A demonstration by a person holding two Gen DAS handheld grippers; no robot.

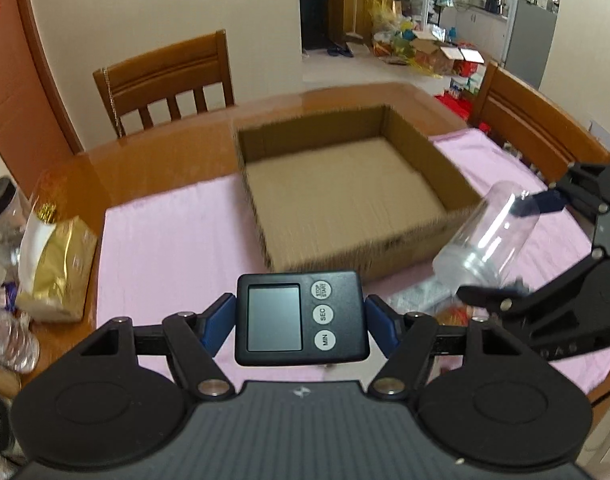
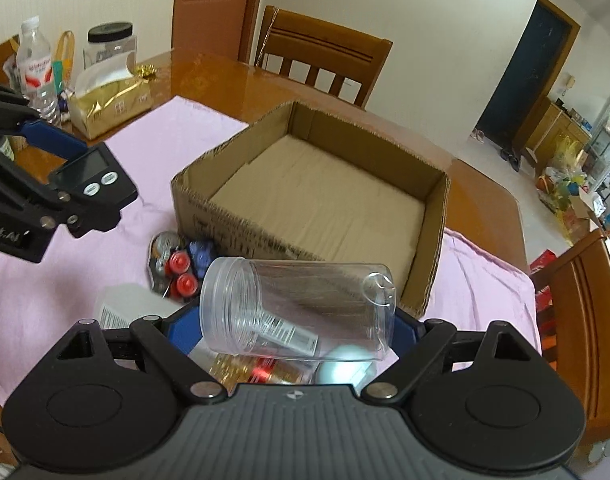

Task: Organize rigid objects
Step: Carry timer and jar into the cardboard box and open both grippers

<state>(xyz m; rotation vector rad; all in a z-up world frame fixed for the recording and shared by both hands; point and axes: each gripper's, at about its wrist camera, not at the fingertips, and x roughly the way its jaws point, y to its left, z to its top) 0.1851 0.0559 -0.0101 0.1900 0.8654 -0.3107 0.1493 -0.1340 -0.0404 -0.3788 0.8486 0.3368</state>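
Your left gripper has its two blue pads clamped on the sides of one black rectangular digital timer, whose grey screen and three round white buttons face up; it hangs in the air just short of the box's near wall. Your right gripper has its jaws spread wide around one clear plastic lidless jar, lying sideways with its threaded mouth to the left; the pads seem to press its mouth and base, and it too is off the table.

Ahead of both sits one open brown cardboard box with nothing visible inside, on a pink cloth spread over the glossy wooden table.

Below the jar, on the cloth, you have two red-capped small items in a shiny pack, one white labelled container and some blurred gold and red packaging.

To the far left stand one gold tissue pack, one black-lidded clear canister and one water bottle. Two wooden chairs flank the table.
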